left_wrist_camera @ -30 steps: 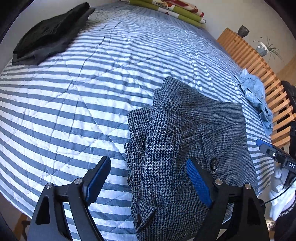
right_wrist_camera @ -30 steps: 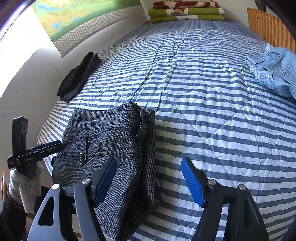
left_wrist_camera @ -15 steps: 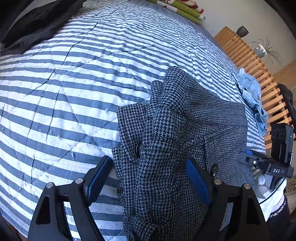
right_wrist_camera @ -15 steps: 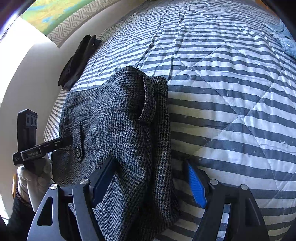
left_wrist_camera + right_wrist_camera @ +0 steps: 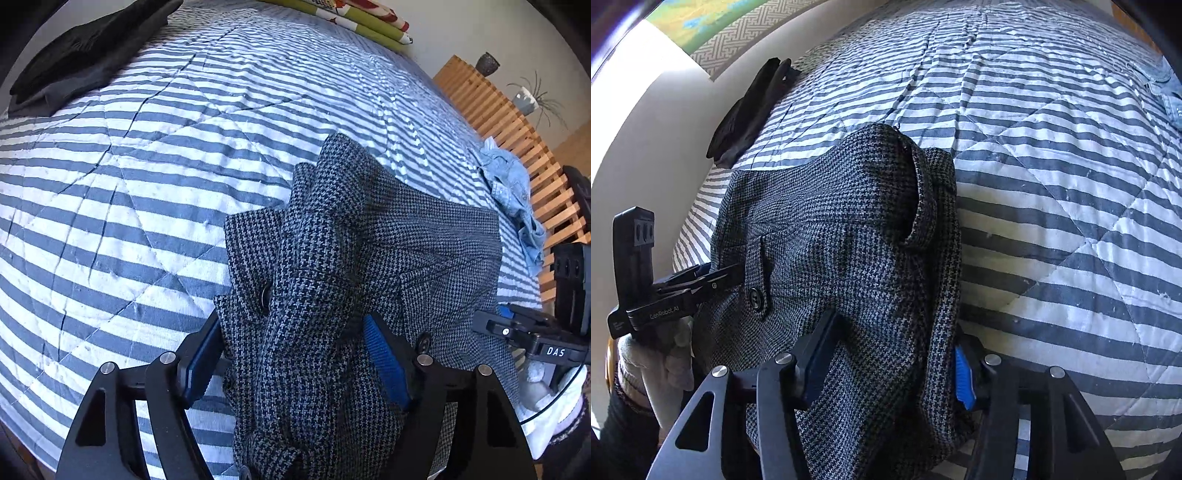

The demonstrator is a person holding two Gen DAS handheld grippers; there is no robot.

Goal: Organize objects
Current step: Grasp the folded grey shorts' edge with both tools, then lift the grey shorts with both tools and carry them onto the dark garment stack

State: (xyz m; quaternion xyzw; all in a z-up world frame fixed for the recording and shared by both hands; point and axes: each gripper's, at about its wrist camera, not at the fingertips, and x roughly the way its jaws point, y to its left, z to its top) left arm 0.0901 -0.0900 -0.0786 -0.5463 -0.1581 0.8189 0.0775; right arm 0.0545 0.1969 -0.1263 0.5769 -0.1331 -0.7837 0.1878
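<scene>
Two hand-held grippers (image 5: pixel 295 363) (image 5: pixel 888 356), one houndstooth garment (image 5: pixel 369 266)

The houndstooth garment (image 5: pixel 332 295) runs off the bottom edge (both views); its folds hide the right gripper's (image 5: pixel 890 362) blue pads.

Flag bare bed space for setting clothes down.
Free: striped quilt's wide middle, between black clothes, houndstooth trousers and folded blankets. Crowded: near edge under the trousers; along the slatted frame, where the denim garment lies.
</scene>
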